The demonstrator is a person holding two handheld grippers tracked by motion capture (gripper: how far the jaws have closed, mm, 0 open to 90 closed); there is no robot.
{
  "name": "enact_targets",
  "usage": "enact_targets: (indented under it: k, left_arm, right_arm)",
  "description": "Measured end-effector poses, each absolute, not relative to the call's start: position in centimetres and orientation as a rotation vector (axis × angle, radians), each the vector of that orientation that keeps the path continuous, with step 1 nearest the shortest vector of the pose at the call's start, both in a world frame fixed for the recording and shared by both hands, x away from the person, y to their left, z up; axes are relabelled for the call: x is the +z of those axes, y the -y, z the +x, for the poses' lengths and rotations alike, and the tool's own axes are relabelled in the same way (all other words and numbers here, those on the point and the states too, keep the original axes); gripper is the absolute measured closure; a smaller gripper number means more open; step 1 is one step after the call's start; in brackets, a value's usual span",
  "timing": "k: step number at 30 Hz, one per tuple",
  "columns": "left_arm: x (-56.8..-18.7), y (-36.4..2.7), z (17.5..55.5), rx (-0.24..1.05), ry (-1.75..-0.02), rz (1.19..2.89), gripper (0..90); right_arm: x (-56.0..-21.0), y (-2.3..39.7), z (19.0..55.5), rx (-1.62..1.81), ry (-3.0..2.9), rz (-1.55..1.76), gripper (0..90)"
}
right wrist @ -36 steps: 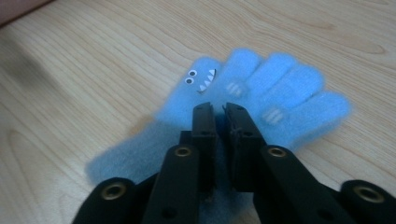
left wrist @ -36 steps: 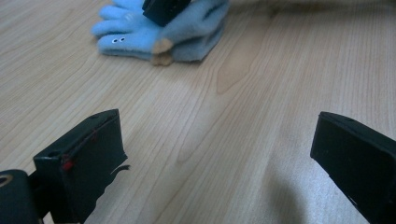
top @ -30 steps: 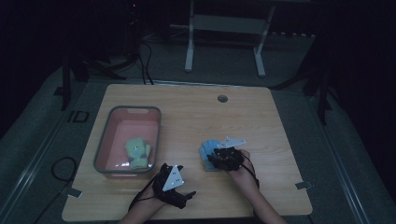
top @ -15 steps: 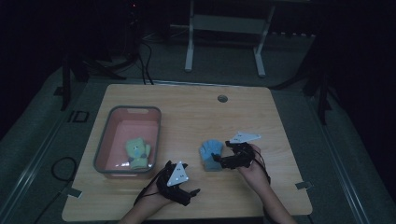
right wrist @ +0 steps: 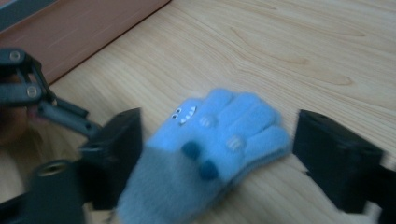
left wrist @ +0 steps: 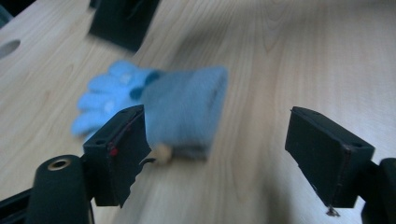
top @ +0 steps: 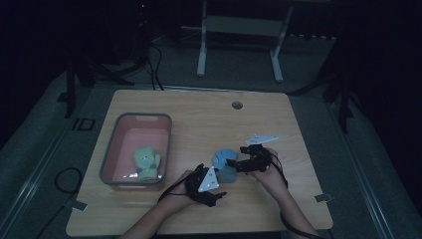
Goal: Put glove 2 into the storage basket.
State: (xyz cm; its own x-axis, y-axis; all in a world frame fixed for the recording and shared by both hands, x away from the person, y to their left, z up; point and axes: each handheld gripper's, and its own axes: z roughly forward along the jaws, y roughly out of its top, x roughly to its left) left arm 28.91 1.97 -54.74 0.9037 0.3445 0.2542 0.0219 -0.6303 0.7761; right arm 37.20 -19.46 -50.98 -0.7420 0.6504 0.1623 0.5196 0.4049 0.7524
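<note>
Fuzzy blue knit glove [right wrist: 219, 140], smooth wooden table [right wrist: 303, 51]

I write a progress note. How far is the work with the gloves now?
Done: a green glove lies in the pink bin. In hand: the blue glove lies on the table between the open left gripper and right gripper, ungripped. Left: probably moving it into the bin.

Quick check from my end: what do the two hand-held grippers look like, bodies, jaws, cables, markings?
Both are black. The left hand-held gripper carries a pale grey three-cornered plate on top; the right hand-held gripper has a similar plate beside it. Thin black cables trail back along each forearm. Up close, the jaws are blocky black pads, the left one's with a small red mark.
</note>
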Motion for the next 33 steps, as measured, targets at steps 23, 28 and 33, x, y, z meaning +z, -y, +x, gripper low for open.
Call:
enact_targets:
  k: [23, 28, 33]
  left_arm:
    - [-55.8, 0.3, 31.1, 0.567, -0.195, 2.367, 66.8]
    - [-55.6, 0.2, 31.5, 0.529, -0.207, 2.373, 69.9]
    - [-55.5, 0.1, 31.7, 0.502, -0.210, 2.378, 71.8]
  right_arm:
    - [-55.2, 18.8, 40.1, 1.101, -2.544, 1.124, 28.5]
    - [-55.2, 18.7, 39.8, 1.105, -2.545, 1.115, 35.9]
    - [-55.1, 18.2, 39.9, 1.120, -2.585, 1.108, 47.9]
